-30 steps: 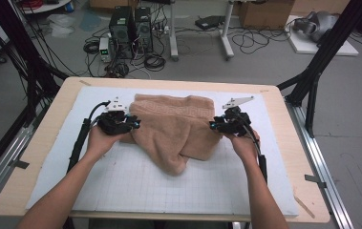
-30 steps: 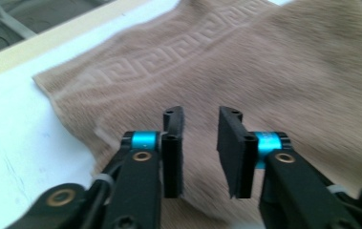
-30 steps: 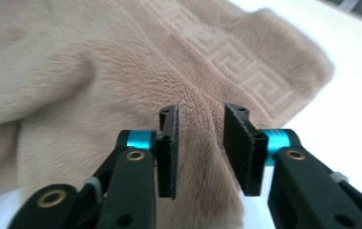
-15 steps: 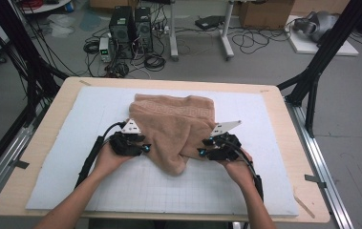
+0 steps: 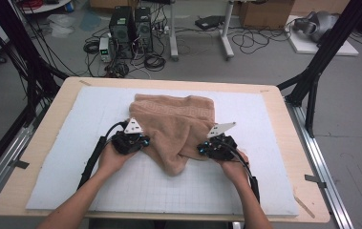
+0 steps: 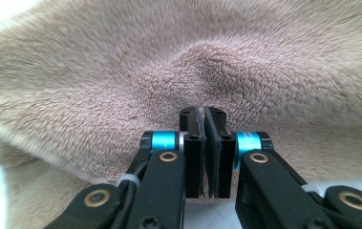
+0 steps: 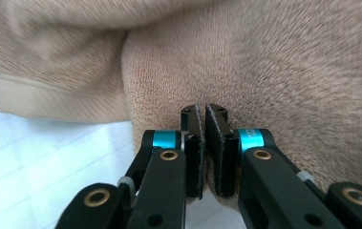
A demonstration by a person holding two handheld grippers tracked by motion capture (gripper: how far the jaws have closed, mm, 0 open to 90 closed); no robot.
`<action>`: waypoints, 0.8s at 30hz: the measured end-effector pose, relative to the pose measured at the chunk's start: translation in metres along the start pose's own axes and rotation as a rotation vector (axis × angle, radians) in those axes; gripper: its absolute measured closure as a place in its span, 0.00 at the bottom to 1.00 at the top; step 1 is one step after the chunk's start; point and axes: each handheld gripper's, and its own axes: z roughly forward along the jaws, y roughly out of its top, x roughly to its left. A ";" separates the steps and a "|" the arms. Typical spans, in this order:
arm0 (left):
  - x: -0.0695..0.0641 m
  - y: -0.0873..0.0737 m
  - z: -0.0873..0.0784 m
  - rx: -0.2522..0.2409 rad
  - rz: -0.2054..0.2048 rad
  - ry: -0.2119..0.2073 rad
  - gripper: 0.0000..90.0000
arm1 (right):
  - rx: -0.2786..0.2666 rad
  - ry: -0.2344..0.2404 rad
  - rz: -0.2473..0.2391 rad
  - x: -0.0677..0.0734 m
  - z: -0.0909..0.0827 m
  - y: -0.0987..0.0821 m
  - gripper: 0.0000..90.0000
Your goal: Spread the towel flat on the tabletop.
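Between the two grippers lies a tan towel (image 5: 176,126), rumpled and folded over itself on the white gridded mat (image 5: 73,114) that covers the wooden table (image 5: 21,176). Its far edge runs fairly straight across the mat, while the near part narrows to a loose tongue that hangs down toward the person, ending between the two hands. The left gripper (image 5: 143,141) sits at the towel's left edge, held in the person's left hand (image 5: 113,160); in the left gripper view its jaws have just closed and stand pressed nearly together, a pinch of the fuzzy cloth (image 6: 207,76) caught at their tips and puckered just beyond them. The right gripper (image 5: 202,150) sits at the towel's right side, held in the right hand (image 5: 233,167); in the right gripper view its jaws have likewise just closed, clenched on a fold of the cloth (image 7: 264,71) that runs down between the pads, with bare mat (image 7: 49,152) off to one side of them. A black cable (image 5: 92,160) trails back from the left gripper along the forearm, and a grey three-cornered plate (image 5: 220,128) rides atop the right one.
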 end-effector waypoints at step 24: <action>0.047 0.024 0.029 -0.011 -0.118 0.111 0.96 | 0.048 -0.138 0.116 -0.054 -0.010 0.009 0.95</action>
